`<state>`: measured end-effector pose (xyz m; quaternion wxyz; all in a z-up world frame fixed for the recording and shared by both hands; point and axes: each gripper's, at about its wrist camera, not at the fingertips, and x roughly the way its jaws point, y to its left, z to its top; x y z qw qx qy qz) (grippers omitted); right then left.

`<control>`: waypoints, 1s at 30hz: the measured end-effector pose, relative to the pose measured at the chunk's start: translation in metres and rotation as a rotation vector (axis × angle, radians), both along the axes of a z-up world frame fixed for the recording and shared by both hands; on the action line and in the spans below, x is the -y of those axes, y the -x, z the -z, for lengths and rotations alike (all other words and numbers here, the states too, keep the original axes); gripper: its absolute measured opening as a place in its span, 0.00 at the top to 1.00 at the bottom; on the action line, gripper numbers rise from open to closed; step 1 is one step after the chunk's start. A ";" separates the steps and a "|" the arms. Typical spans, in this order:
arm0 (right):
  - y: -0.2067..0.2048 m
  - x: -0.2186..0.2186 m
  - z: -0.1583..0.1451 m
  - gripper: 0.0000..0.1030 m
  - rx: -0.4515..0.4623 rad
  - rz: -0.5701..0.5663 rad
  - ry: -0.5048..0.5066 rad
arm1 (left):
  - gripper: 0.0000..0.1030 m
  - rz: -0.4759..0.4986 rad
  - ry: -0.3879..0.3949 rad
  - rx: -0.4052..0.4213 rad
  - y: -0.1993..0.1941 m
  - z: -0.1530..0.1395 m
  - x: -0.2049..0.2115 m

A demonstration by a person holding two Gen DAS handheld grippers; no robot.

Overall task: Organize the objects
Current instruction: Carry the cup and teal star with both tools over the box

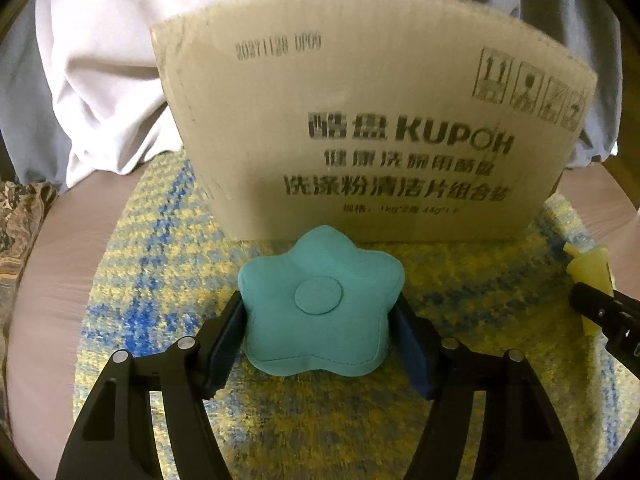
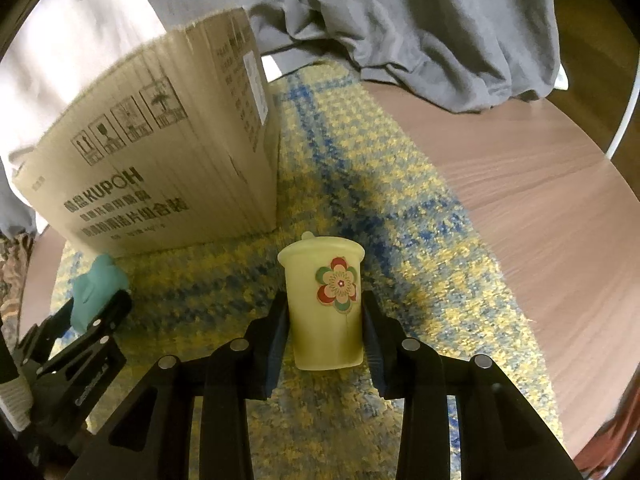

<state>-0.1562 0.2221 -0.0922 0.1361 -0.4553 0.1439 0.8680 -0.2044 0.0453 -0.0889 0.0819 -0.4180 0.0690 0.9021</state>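
Gripping from the left side, the left claw (image 1: pixel 320 320) has its two fingers pressed against the flanks of the teal star cushion (image 1: pixel 320 304), which sits on the yellow-and-blue woven mat (image 1: pixel 160 280) just in front of the cardboard box (image 1: pixel 360 120). The box stands upright on the mat, its printed face toward both cameras, with pale cloth (image 1: pixel 100 80) bunched behind it. Moving right, the right claw (image 2: pixel 325 328) is pinching the pale yellow cup (image 2: pixel 325 308), flower sticker (image 2: pixel 337 284) facing the lens, fingers tight on both sides; whether its base touches the mat I cannot tell. It sits near the box's right corner. Further right, bare wood-grain bench (image 2: pixel 520 200) shows beyond the mat's edge, grey fabric (image 2: pixel 420 32) heaped behind.
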 end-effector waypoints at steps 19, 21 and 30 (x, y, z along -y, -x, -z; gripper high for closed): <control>-0.019 0.007 -0.046 0.66 -0.088 -0.020 -0.062 | 0.34 0.023 -0.013 -0.082 -0.014 -0.051 -0.004; -0.021 0.008 -0.053 0.66 -0.099 -0.023 -0.074 | 0.34 0.023 -0.014 -0.089 -0.015 -0.056 -0.005; -0.024 0.013 -0.078 0.66 -0.140 -0.033 -0.100 | 0.34 0.023 -0.026 -0.122 -0.015 -0.079 -0.002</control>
